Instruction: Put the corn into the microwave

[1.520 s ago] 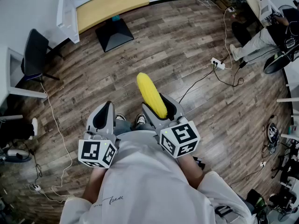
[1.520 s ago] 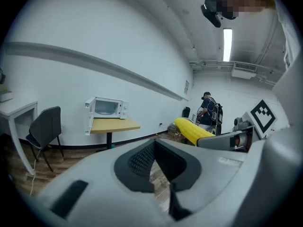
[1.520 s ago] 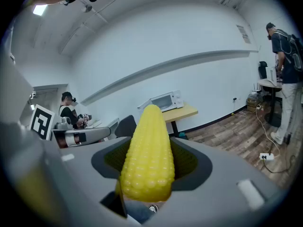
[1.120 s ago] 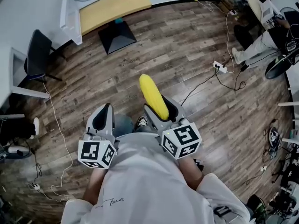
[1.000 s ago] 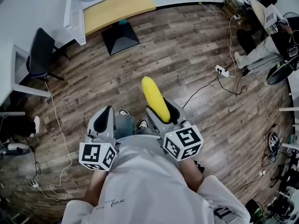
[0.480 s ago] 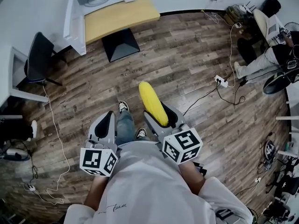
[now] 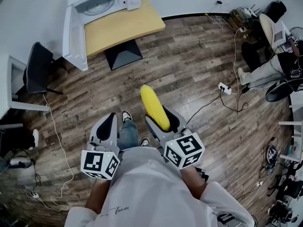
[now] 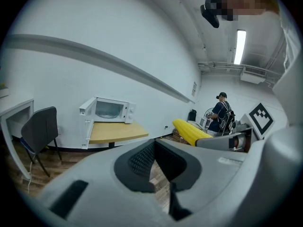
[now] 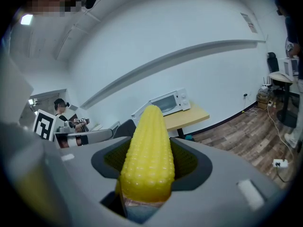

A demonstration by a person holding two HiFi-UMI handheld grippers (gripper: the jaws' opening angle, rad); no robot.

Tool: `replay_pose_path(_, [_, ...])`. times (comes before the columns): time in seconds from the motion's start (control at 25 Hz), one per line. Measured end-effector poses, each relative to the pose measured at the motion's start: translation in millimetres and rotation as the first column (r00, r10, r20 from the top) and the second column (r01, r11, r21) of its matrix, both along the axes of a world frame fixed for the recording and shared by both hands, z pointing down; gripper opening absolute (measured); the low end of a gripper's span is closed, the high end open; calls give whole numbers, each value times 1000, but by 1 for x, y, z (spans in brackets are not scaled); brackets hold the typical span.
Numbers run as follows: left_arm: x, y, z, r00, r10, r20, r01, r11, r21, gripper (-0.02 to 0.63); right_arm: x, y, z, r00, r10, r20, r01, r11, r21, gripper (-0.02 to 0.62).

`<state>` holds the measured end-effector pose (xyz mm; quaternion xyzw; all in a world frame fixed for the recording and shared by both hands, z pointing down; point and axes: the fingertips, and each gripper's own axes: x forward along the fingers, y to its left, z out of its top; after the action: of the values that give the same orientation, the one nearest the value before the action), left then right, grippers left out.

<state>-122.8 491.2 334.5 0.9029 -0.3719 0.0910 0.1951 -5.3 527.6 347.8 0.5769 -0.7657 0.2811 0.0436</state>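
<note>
A yellow corn cob (image 7: 153, 106) (image 9: 147, 151) points forward out of my right gripper (image 7: 163, 120) (image 9: 147, 174), which is shut on it at waist height. The corn (image 8: 191, 131) also shows at the right of the left gripper view. My left gripper (image 7: 106, 126) (image 8: 154, 162) is shut with nothing in it, beside the right one. The white microwave (image 7: 102, 0) (image 8: 110, 110) (image 9: 171, 101) stands far ahead on a wooden table (image 7: 122, 26) (image 8: 116, 133) (image 9: 189, 116), its door (image 7: 73, 36) swung open to the left.
A dark chair (image 7: 34, 67) stands left of the table. Cables and a power strip (image 7: 223, 88) lie on the wood floor to the right. A seated person (image 7: 272, 56) is at the far right, with clutter along that wall. My feet (image 7: 127, 116) show below.
The microwave and table have come further into view at the top as I walk toward them. Both grippers keep their pose, the corn still held.
</note>
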Motion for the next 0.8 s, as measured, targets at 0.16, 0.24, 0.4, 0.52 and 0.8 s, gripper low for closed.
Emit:
replay_pose_path(0.16, [1,-37,-5,1000,13,5,-13,1000,1,-11,2,-33,-2,1000,19,7,-19,1000,-8,265])
replay_pose_path(0.24, [-1,-53,-6,1000,19,3,-19,1000,0,-11,1,-49,-2,1000,27,9,-27,1000,-13,264])
replay_pose_path(0.4, [-6,-82,-10,1000,28,-8,-28,1000,-1,-11,-4,-78,-5,999,35,10,-35,999,-18,265])
replay_pose_path(0.52, [-12,-105,-12,999,34,-17,-34,999,7,-11,-11,-102,-9,999,35,9,-35,999,-10,265])
replay_pose_path(0.8, [-31,-155,-19,998,44,-46,-43,999,29,-11,-32,-155,-19,999,32,-19,-32,999,20,265])
